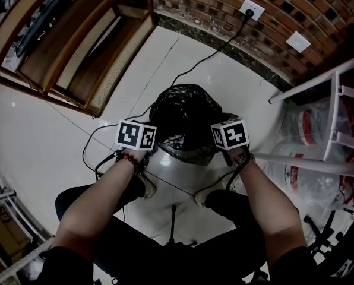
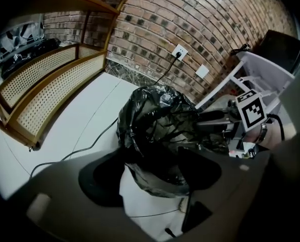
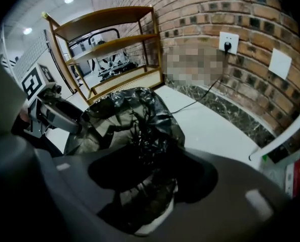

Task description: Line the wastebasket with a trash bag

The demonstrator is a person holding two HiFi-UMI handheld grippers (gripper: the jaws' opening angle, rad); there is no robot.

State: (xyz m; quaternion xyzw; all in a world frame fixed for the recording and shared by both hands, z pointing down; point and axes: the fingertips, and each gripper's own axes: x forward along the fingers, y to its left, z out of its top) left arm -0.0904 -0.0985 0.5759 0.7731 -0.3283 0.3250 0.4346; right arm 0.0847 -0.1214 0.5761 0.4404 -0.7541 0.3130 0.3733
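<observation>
A black trash bag (image 1: 186, 114) sits crumpled in and over the mouth of a white wastebasket (image 2: 145, 205) on the floor just in front of the person's feet. The left gripper's marker cube (image 1: 136, 135) is at the bag's left side and the right gripper's cube (image 1: 230, 133) at its right side. In the left gripper view the left gripper (image 2: 152, 173) stands wide, with the bag's folded rim (image 2: 157, 178) lying between its jaws. The right gripper (image 3: 160, 173) is also spread, with the bag's edge (image 3: 140, 185) between its jaws over the basket's rim (image 3: 157, 225).
A wooden rattan shelf (image 1: 76, 46) stands at the back left. A brick wall has a socket (image 1: 251, 9), and its black cable (image 1: 195, 64) runs across the white floor past the basket. A white rack (image 1: 337, 117) with plastic bags stands close on the right.
</observation>
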